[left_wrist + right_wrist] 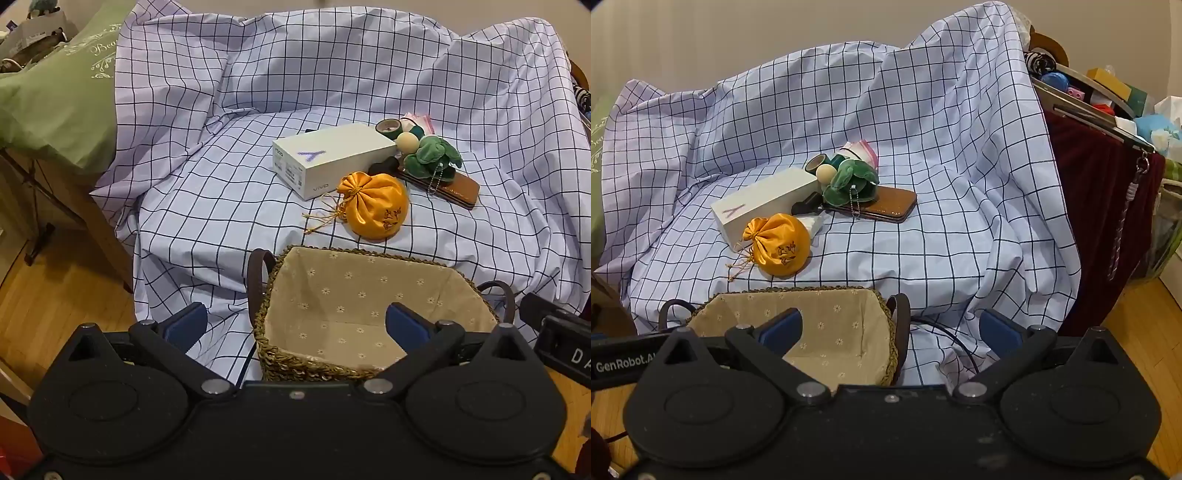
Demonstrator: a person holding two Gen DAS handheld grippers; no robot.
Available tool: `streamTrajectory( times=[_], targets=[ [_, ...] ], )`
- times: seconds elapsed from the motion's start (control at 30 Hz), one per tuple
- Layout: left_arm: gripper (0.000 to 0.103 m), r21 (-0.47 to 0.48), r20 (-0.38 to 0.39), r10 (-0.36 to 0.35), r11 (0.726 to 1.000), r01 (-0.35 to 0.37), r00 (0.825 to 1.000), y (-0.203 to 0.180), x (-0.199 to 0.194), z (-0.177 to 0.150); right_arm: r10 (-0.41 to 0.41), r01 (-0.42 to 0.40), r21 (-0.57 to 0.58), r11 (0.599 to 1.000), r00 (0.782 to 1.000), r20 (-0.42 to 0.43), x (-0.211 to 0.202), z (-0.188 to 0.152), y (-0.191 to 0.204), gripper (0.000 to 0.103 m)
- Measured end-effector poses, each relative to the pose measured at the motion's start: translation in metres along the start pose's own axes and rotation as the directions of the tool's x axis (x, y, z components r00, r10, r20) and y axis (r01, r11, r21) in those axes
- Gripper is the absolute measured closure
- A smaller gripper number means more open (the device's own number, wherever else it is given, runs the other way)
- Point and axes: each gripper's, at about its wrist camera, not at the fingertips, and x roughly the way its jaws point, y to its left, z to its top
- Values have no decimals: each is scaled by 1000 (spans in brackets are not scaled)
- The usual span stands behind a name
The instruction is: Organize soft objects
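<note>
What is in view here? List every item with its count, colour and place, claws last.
Basket: one, woven straw with beige flowered lining, nearest the cameras, empty.
Pouch: one, orange drawstring, just beyond the basket.
Box: one, white, behind the pouch.
Plush toy: one, green, lying on the wallet.
Wallet: one, brown, right of the box.
Ball: one, cream, between box and plush toy.
Tape roll: one, dark green, behind the ball.
Sheet: one, white with dark checks, under everything.
Left claw: one, black with blue pads, open above the basket.
Right claw: one, same colours, open.
</note>
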Motion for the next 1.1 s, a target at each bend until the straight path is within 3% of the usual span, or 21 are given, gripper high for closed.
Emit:
streamTrajectory(
  times=[1.1],
  targets=[
    [3, 6, -59, 6, 1000, -5, 998, 4, 8, -7, 2, -2, -1, 1000, 999, -43, 4, -2, 2, 1]
  ],
)
